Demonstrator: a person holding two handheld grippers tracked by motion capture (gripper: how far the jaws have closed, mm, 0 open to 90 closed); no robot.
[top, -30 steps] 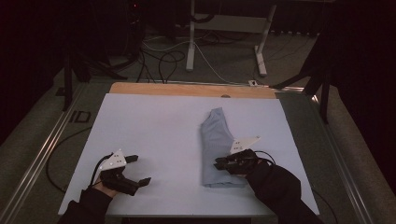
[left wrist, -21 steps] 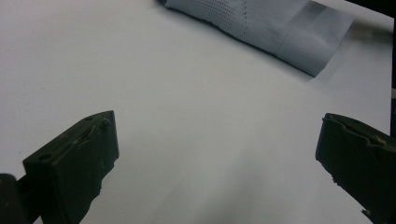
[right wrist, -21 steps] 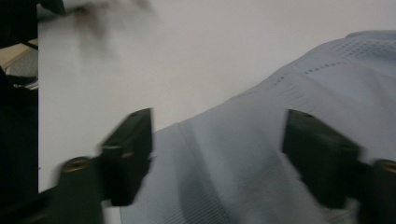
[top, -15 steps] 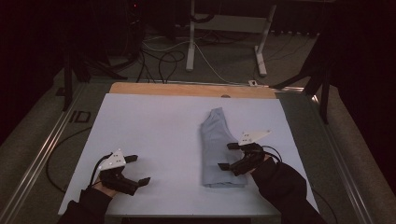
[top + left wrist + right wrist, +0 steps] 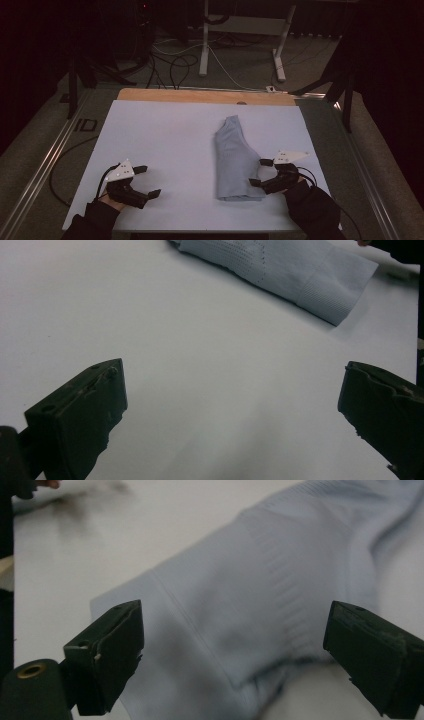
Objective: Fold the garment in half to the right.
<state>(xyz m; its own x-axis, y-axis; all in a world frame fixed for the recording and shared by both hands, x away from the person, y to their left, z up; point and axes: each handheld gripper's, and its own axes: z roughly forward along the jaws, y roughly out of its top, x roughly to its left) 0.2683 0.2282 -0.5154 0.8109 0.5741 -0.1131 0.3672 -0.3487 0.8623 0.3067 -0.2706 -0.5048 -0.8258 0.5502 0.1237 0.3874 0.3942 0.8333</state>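
Note:
A pale blue folded garment (image 5: 235,160) lies on the white table sheet (image 5: 165,145), right of centre, with a ribbed hem at its near end. In the right gripper view the garment (image 5: 260,595) lies just beyond and between the wide-apart jaws. My right gripper (image 5: 261,172) stands open at the garment's near right edge, holding nothing. At the near left my left gripper (image 5: 147,181) is open over bare sheet. From there the garment (image 5: 280,270) lies well ahead, its hem corner toward the right.
A wooden strip (image 5: 205,96) runs along the table's far edge. Beyond it stand a white desk frame (image 5: 240,40) and loose cables (image 5: 175,65) on a dark floor. A metal rail (image 5: 45,160) flanks the table's left side.
My right gripper let go of the garment's edge, opened, and drew back to the right. The garment now lies flat. The left gripper stayed put.

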